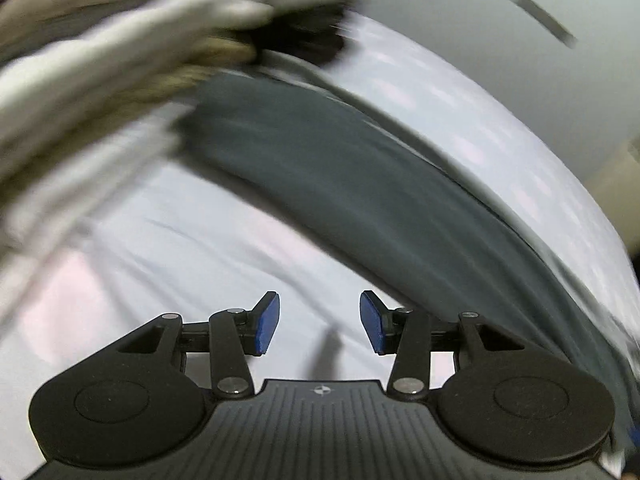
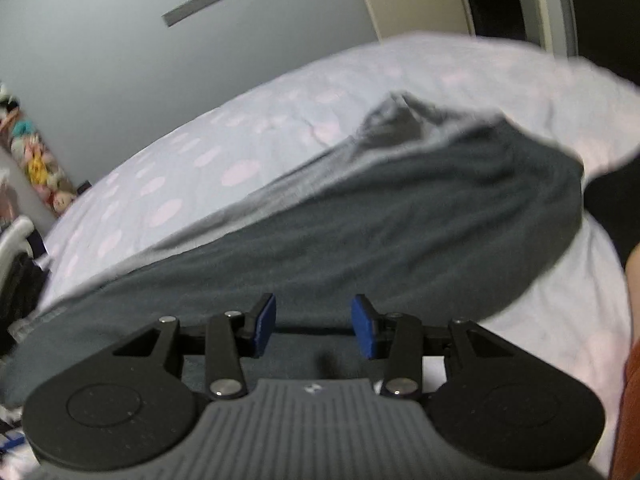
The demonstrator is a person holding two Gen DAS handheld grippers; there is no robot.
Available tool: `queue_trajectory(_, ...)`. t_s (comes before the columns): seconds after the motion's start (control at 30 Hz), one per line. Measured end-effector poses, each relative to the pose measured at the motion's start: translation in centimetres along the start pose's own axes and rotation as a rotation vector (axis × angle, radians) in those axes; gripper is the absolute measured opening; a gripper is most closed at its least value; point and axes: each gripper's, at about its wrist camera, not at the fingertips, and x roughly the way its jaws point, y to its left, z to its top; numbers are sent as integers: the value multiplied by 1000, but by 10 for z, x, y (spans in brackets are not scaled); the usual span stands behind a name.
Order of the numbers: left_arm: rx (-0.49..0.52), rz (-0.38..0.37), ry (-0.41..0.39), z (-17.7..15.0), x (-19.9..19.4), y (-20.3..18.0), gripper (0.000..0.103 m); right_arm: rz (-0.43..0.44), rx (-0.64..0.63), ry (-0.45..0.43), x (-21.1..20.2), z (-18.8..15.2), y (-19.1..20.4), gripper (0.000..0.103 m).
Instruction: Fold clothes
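A dark grey garment (image 1: 360, 184) lies spread in a long band across the pale bed sheet (image 1: 160, 248). In the left wrist view my left gripper (image 1: 320, 322) is open over bare sheet, just short of the garment's near edge, with nothing between its blue pads (image 1: 267, 322). The right wrist view shows the same garment (image 2: 360, 240) with a lighter grey layer rumpled at its far end. My right gripper (image 2: 314, 328) hangs open over the garment's near part, and its blue pads (image 2: 364, 330) grip no cloth.
A blurred heap of cream and tan clothes (image 1: 120, 60) fills the upper left of the left wrist view. The dotted sheet (image 2: 180, 184) runs back to a grey wall. Plush toys (image 2: 36, 168) sit at the left, a person's arm (image 2: 632, 280) at the right edge.
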Motion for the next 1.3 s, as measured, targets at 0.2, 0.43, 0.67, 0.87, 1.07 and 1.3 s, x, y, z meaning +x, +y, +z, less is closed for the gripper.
queue_trajectory(0.2,-124,56,-41,34,21,43,52,-19,-173,-106,2,-8,31,46)
queue_trajectory(0.43,-114,140,-113,59,51,43,52,1,-265,-144,8,-15,46,46)
queue_trajectory(0.67,-42,244,-186,77,77,27,50,11,-268,-140,9,-15,47,46)
queue_trajectory(0.87,-145,131,-206,72,61,35,45,5,-234,-133,7,-10,42,46)
queue_trajectory(1.07,-199,29,-212,55,31,47,57,17,-232,-139,6,-9,42,46)
queue_trajectory(1.3,-326,-40,-180,53,36,56,69,28,-245,-147,4,-11,44,46)
